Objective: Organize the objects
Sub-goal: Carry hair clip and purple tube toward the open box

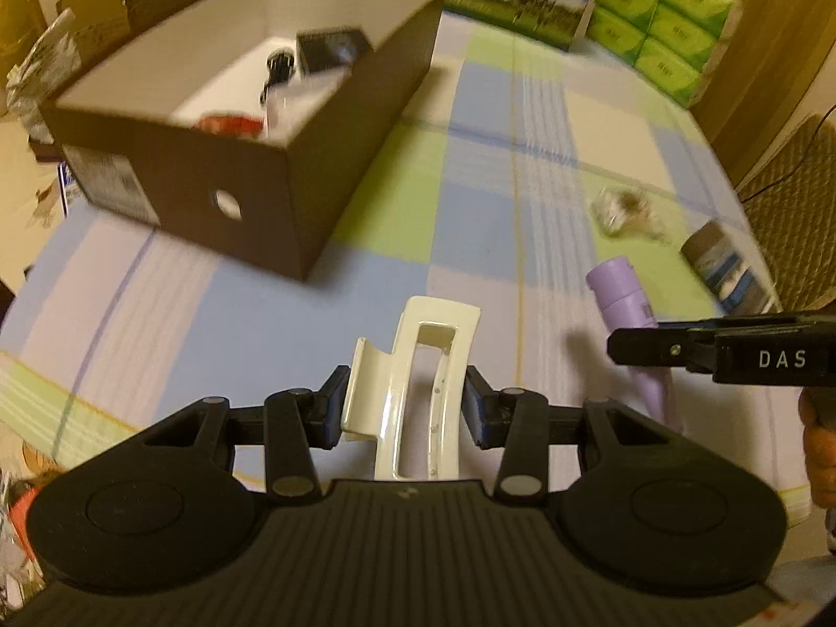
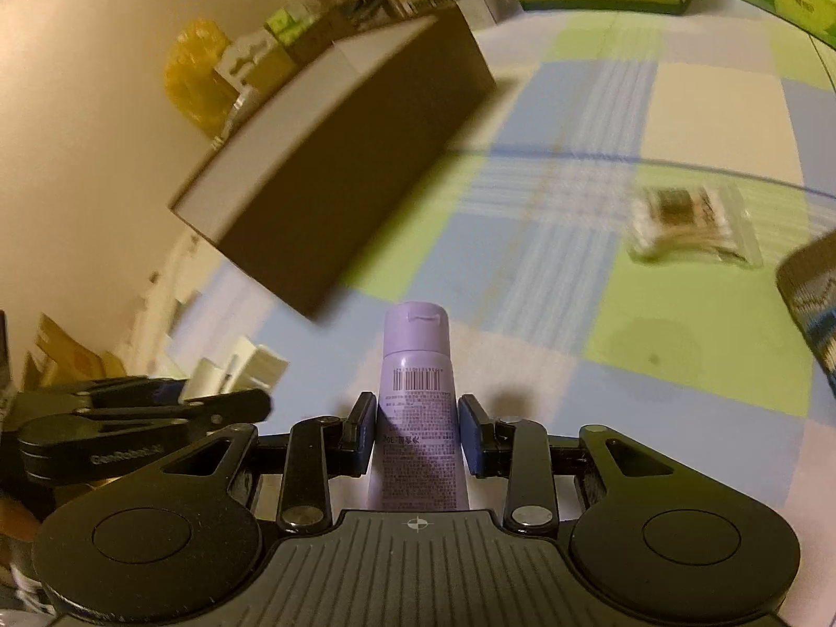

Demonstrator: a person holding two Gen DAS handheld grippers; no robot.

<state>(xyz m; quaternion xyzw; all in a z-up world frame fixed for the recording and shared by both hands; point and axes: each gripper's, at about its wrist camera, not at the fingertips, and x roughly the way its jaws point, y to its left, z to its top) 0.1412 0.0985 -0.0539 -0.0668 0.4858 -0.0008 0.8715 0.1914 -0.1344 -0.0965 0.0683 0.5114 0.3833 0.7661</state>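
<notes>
The box stands left on the table; a packet lies right.

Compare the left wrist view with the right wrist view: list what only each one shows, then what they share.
Only the left wrist view shows the cream hair claw clamped in the left gripper, and the inside of the brown box, where a black item and a red item lie.

Only the right wrist view shows the barcode and fine print on the lilac tube held in the right gripper.

Both show the box, the tube, the checked tablecloth, the clear packet and the green packs.
</notes>
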